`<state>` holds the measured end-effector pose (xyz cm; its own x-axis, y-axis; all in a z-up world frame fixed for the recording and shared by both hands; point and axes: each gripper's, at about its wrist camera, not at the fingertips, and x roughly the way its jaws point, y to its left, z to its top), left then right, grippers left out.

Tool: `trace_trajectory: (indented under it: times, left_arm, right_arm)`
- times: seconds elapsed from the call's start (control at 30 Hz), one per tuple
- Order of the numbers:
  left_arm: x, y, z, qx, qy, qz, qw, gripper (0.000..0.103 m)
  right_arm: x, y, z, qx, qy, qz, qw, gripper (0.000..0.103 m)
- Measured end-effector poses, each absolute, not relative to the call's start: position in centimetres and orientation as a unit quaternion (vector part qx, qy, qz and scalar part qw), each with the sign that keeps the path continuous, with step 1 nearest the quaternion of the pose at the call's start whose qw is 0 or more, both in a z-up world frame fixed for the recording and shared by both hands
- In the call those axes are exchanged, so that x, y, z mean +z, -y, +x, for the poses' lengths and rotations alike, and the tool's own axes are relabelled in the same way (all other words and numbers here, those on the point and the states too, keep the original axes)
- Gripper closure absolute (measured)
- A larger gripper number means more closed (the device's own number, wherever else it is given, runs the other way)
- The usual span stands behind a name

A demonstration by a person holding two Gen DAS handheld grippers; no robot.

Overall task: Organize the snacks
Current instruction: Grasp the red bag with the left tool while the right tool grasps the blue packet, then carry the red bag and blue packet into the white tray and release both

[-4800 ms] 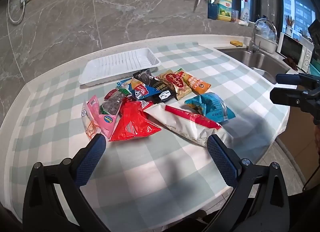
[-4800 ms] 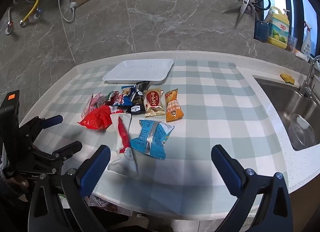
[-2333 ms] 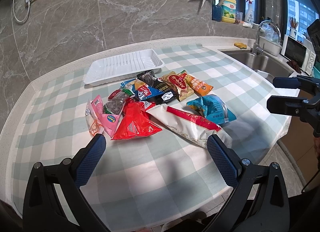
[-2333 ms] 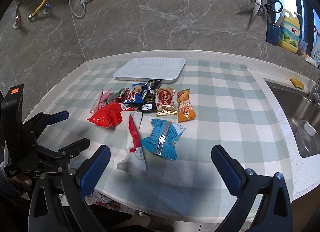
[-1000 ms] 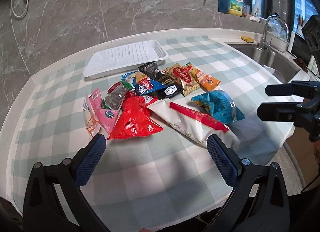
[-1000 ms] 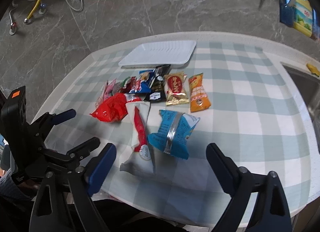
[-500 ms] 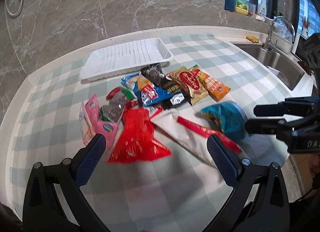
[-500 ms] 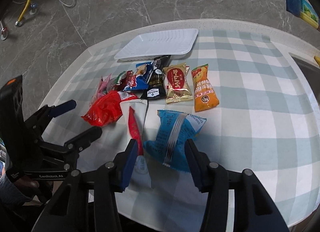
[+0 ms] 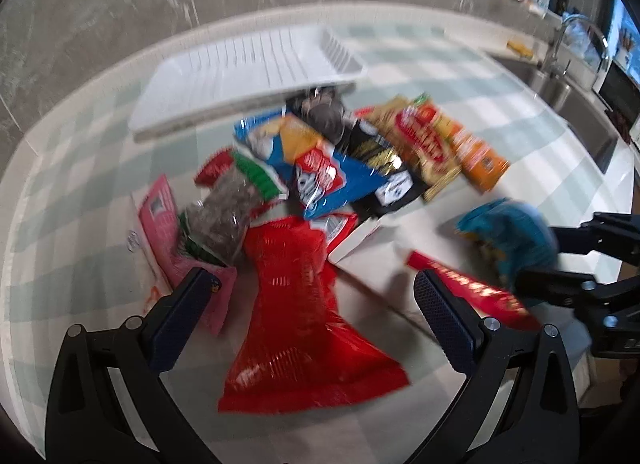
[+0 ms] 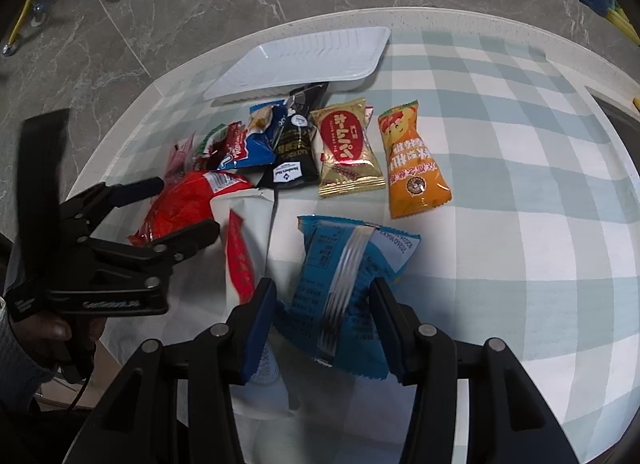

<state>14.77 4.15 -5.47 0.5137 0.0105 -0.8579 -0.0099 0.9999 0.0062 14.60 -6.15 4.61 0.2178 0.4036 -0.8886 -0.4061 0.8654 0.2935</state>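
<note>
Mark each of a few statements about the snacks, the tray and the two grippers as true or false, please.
1. The white tray holds no snack packets. True.
2. The right gripper has its jaws around the blue packet. True.
3. The orange packet lies inside the tray. False: it lies on the checked cloth, beside the gold packet.
4. The left gripper has its jaws shut flat together. False: they stand wide apart over the red packet.
5. The gold packet lies between the black packet and the orange one. True.
</note>
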Motion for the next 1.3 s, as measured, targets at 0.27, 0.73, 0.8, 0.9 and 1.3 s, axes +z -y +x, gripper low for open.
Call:
trace_trajectory:
  times: [0.27,0.73,0.8,0.9,1.3]
  left_arm:
    - [-8.5,-6.2,16.0,-0.010,-0.523,-0.052,0.851,0.001]
    - [-9.1,-6.4,17.7,-0.029,-0.535,-0.070,0.842,0.008]
    - [-8.7,-7.1,17.9,-0.030,-0.534,-0.089,0.840,0.029]
    - [-8.5,-7.1,18.8,-0.026,-0.538,-0.068,0.840,0.062]
    - [-6.6,-7.3,16.8,-0.055,-0.529,-0.103,0.840,0.072]
  right_arm:
    - [3.7,6.0,15.2,0.249,-0.582,0.011,0.774,0.050]
    - [2.3,6.8,16.0,0.236,-0.610,0.053,0.755,0.045]
    - [2.3,7.0,16.0,0.232,-0.609,0.060,0.756,0.049]
    - [2.4,7.3,15.8,0.230,-0.606,0.064,0.759,0.053]
    - [3.5,10.4,15.5,0.239,-0.593,0.136,0.757,0.068]
